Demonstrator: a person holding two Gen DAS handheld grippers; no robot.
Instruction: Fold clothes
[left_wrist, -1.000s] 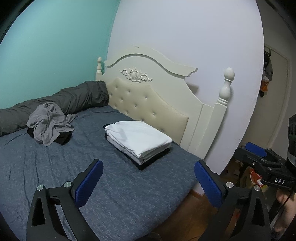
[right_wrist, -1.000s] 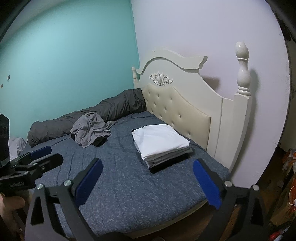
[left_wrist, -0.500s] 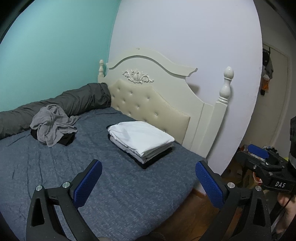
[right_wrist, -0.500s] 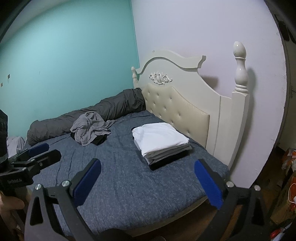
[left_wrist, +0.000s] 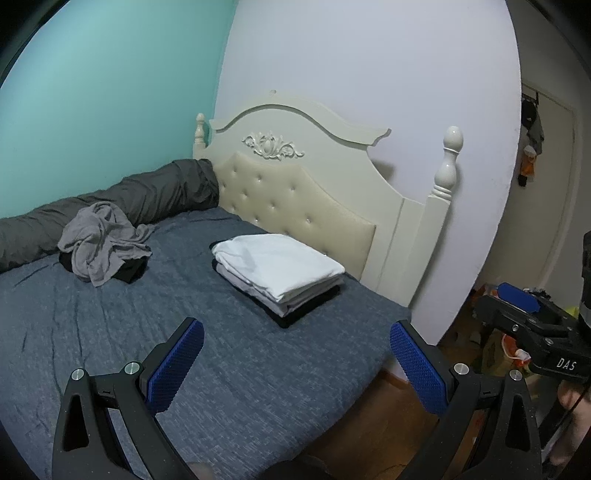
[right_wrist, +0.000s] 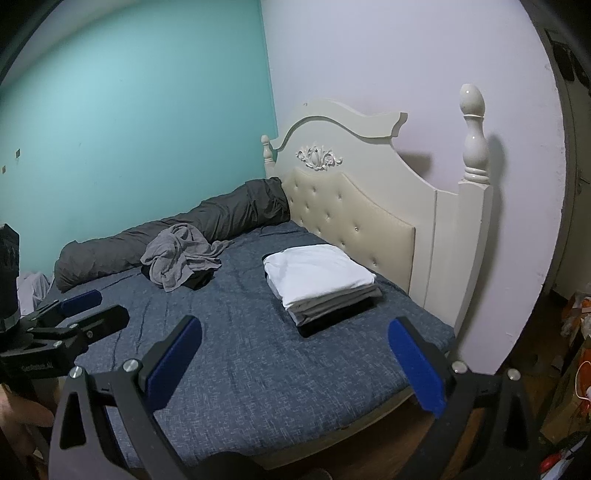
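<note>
Clothes: a crumpled grey heap (left_wrist: 101, 242) sits left of centre on the bed (left_wrist: 240, 369), w/ something black under it; a neat folded stack (left_wrist: 277, 269), white on top, lies centre frame near the headboard (left_wrist: 295, 177). Left tongs (left_wrist: 295, 363) and right tongs (right_wrist: 295, 363) both gape wide, empty, hovering at the bed's near edge. Next step, I'd guess: reach to the heap, pinch one grey edge only, lift it clear of the black item, spread flat. Bedding is dark blue, lightly wrinkled; a dark rolled duvet (left_wrist: 122, 206) runs along the teal wall (left_wrist: 110, 92), upper left.
</note>
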